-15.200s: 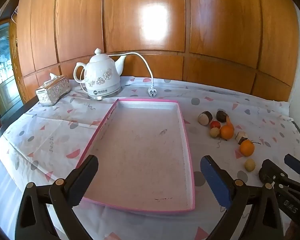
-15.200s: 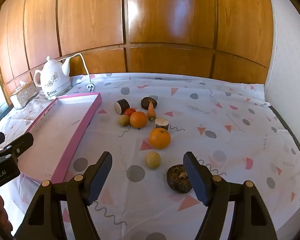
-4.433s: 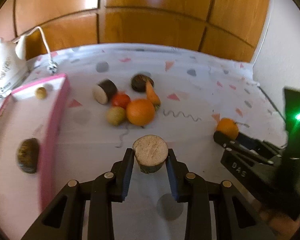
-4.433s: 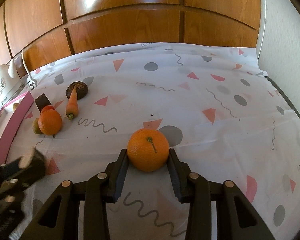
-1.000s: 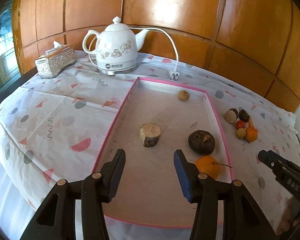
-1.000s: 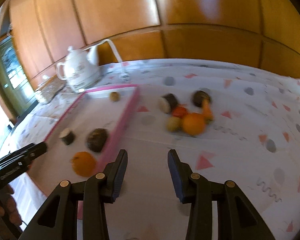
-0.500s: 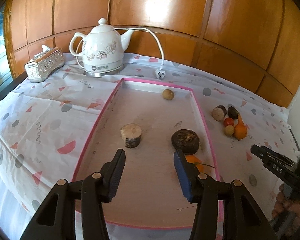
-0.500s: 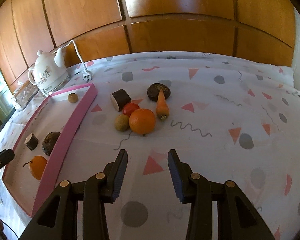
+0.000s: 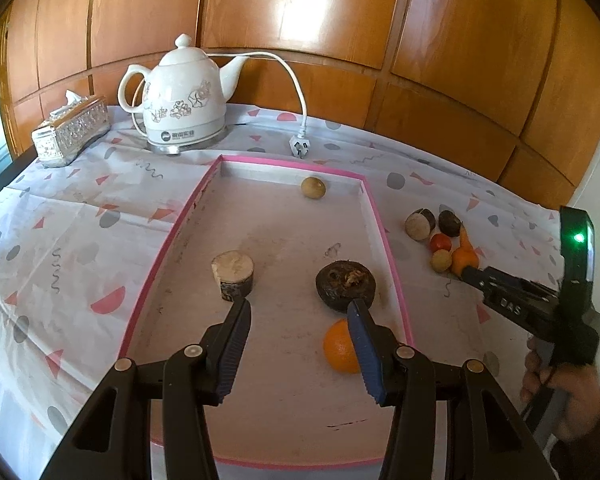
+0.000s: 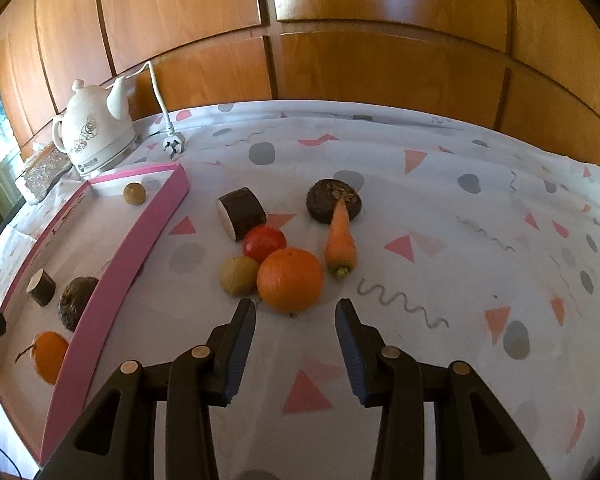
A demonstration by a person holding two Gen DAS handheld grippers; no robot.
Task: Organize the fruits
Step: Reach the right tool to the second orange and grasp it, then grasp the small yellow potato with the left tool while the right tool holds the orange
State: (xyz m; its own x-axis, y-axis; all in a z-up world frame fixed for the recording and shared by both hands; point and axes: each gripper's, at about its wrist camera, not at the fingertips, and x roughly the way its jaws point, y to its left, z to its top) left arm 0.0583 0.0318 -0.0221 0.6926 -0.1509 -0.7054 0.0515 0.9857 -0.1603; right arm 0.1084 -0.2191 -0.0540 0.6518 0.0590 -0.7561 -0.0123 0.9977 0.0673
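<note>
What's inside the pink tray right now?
Four items in the tray: longan, cut log piece, dark round fruit, and an orange partly covered by the left gripper.

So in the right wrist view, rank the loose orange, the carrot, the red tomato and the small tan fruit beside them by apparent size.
1. Orange, clearly largest.
2. Carrot: longest, but slimmer.
3. Red tomato and small tan fruit: too alike to rank, since the tomato is partly hidden.

Worktop (image 10: 440,184): covered by my white patterned cloth.
Left end: white kettle (image 9: 180,96), tissue box (image 9: 70,130), loose plug (image 9: 300,147).
Centre: pink-rimmed tray (image 9: 374,216).
Right of tray: orange (image 10: 290,280), tomato (image 10: 264,242), carrot (image 10: 340,240), three brown pieces, clustered and touching.
</note>
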